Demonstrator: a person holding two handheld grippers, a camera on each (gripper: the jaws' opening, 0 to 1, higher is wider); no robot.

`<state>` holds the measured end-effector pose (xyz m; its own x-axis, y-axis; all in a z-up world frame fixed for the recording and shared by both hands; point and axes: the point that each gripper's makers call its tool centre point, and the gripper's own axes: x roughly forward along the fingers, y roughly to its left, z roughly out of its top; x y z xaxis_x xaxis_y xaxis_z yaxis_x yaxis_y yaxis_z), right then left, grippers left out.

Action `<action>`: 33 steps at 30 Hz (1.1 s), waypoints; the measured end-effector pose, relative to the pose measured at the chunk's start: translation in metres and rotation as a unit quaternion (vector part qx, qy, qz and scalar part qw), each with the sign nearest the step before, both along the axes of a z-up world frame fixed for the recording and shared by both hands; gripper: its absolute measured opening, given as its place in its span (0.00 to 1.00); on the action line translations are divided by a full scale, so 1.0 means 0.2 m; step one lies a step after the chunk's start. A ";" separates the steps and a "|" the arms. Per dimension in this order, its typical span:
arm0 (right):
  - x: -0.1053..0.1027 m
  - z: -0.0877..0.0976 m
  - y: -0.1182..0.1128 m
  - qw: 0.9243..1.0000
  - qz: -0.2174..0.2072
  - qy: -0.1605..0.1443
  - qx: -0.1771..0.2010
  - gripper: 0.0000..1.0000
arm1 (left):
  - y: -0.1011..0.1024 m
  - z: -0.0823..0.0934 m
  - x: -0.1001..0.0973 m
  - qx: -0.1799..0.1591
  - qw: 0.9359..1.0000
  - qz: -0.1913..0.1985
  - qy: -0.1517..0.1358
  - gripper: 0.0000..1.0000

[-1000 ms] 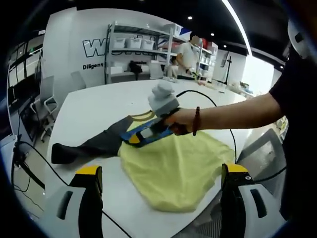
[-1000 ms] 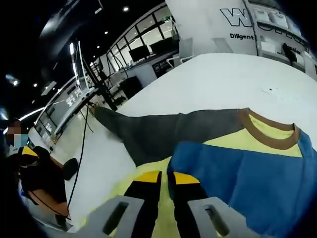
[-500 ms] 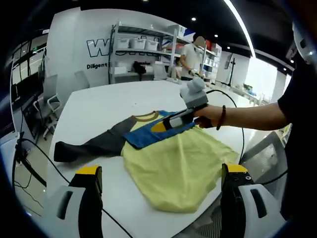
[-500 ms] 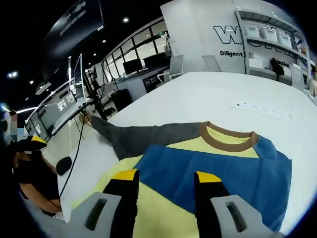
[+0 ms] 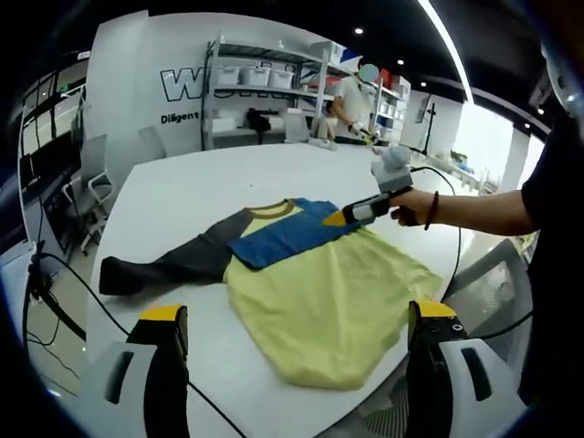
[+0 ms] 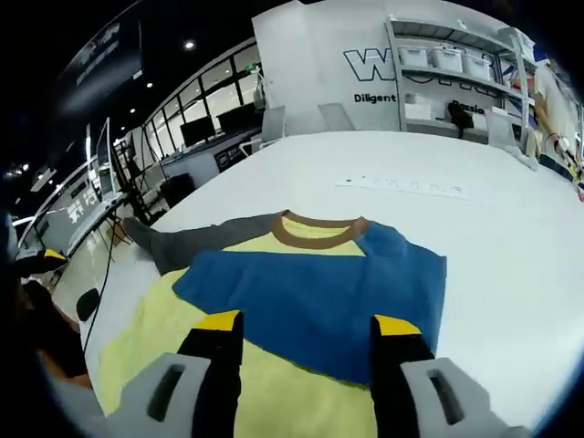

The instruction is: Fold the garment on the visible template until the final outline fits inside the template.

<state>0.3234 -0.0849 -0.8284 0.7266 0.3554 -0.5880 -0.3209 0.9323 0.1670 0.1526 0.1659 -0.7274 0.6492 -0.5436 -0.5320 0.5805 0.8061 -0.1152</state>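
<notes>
White table (image 5: 182, 192) w/ the garment (image 5: 319, 301) spread flat, yellow body toward the near edge, blue sleeve (image 6: 310, 292) folded across the chest, grey sleeve (image 5: 164, 265) still out sideways. Looks light, limp, prob. slides easily; best pinched at cuff or hem. Left gripper (image 5: 297, 351) & right gripper (image 6: 297, 342) both spread, holding nothing.

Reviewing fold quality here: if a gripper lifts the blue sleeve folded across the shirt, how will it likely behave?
The blue sleeve lies flat, following the yellow shirt body, so it will probably drape limply rather than hold shape. Being thin cloth, it is likely light. On the smooth white table, the shirt may slide when tugged.
</notes>
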 end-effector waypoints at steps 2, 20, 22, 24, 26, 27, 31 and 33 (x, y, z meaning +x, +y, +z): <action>-0.01 -0.02 -0.05 1.000 -0.012 0.007 -0.006 0.53 | 0.00 0.00 -0.01 0.001 1.000 -0.002 0.002 0.99; -0.10 -0.14 -0.35 0.996 -0.081 0.039 -0.013 0.28 | -0.03 -0.02 -0.01 0.003 1.000 -0.011 0.008 0.99; -0.10 -0.16 -0.35 0.995 -0.085 0.042 -0.019 0.19 | -0.03 -0.02 -0.01 0.002 1.000 -0.010 0.008 0.99; -0.10 -0.16 -0.35 0.995 -0.085 0.045 -0.019 0.15 | -0.04 -0.02 -0.01 0.002 1.000 -0.010 0.008 0.99; -0.11 -0.18 -0.34 0.995 -0.090 0.045 -0.012 0.12 | -0.04 -0.02 -0.01 0.002 1.000 -0.010 0.007 0.99; -0.10 -0.17 -0.34 0.995 -0.088 0.036 -0.015 0.07 | -0.04 -0.03 -0.01 0.003 1.000 -0.009 0.008 0.99; -0.11 -0.18 -0.34 0.995 -0.087 0.034 -0.024 0.00 | -0.05 -0.04 -0.03 0.008 1.000 -0.021 0.011 0.99; -0.11 -0.18 -0.35 0.996 -0.084 0.033 -0.027 0.00 | -0.05 -0.05 -0.04 0.008 1.000 -0.024 0.012 0.99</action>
<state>0.3021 -0.1558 -0.8637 0.7321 0.1984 -0.6517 -0.1491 0.9801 0.1309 0.1452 0.1554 -0.7364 0.6090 -0.5653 -0.5564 0.6165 0.7787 -0.1164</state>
